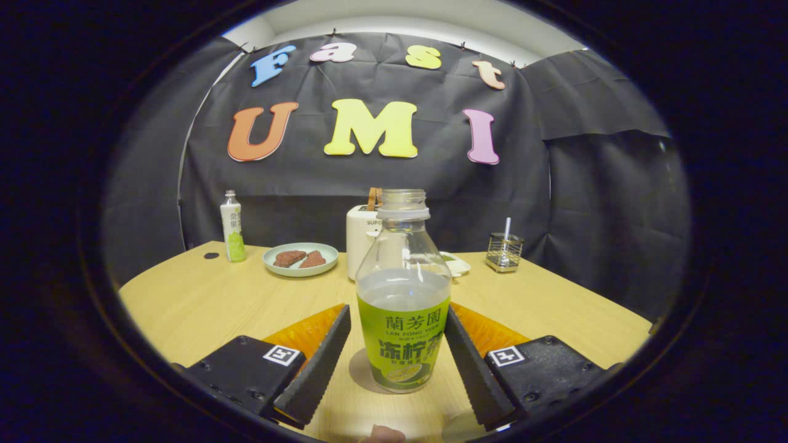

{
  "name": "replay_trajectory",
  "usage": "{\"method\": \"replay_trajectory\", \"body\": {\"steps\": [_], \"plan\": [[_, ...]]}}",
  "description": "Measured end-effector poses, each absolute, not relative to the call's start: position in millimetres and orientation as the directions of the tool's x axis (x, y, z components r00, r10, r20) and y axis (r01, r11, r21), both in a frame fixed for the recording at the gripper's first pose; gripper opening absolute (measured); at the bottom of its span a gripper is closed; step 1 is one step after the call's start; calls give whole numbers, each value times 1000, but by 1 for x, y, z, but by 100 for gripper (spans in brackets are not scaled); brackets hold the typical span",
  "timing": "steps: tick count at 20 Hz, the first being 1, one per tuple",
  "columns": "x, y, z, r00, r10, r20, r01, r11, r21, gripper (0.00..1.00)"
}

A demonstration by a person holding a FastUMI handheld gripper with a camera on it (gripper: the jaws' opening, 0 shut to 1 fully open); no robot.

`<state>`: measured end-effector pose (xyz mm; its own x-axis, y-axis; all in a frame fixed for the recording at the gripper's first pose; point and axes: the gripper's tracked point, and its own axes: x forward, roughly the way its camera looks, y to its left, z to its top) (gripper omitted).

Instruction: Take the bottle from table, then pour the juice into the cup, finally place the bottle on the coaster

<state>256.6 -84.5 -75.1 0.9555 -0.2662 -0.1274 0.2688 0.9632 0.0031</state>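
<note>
A clear juice bottle (403, 295) with a green label and no cap stands upright on a round grey-brown coaster (362, 372), about half full of pale liquid. It sits between the two fingers of my gripper (398, 314). The left finger pad (320, 363) shows a thin gap to the bottle's side. The right finger pad (471, 363) reaches the bottle's edge at its tip and splays away lower down. The gripper looks open around the bottle. A pale round rim (462, 426) shows just below the right finger; what it is cannot be told.
On the wooden table (203, 301) beyond the fingers stand a small green-and-white bottle (233, 226), a pale green plate (300, 259) with brown pieces, a white toaster (362, 243) behind the juice bottle, and a wire holder (504, 252) with a white stick.
</note>
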Motion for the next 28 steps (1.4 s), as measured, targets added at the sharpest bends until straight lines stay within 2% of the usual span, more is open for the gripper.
{"method": "replay_trajectory", "body": {"steps": [12,16,24,28], "plan": [[227,-79,-76,944,-303,-133,301,953,-29,100],[210,-77,-73,952,-282,-122,287,958,25,100],[133,-65,-43,938,-336,-82,325,938,-122,100],[86,-57,-20,939,-341,-42,336,937,-97,100]]}}
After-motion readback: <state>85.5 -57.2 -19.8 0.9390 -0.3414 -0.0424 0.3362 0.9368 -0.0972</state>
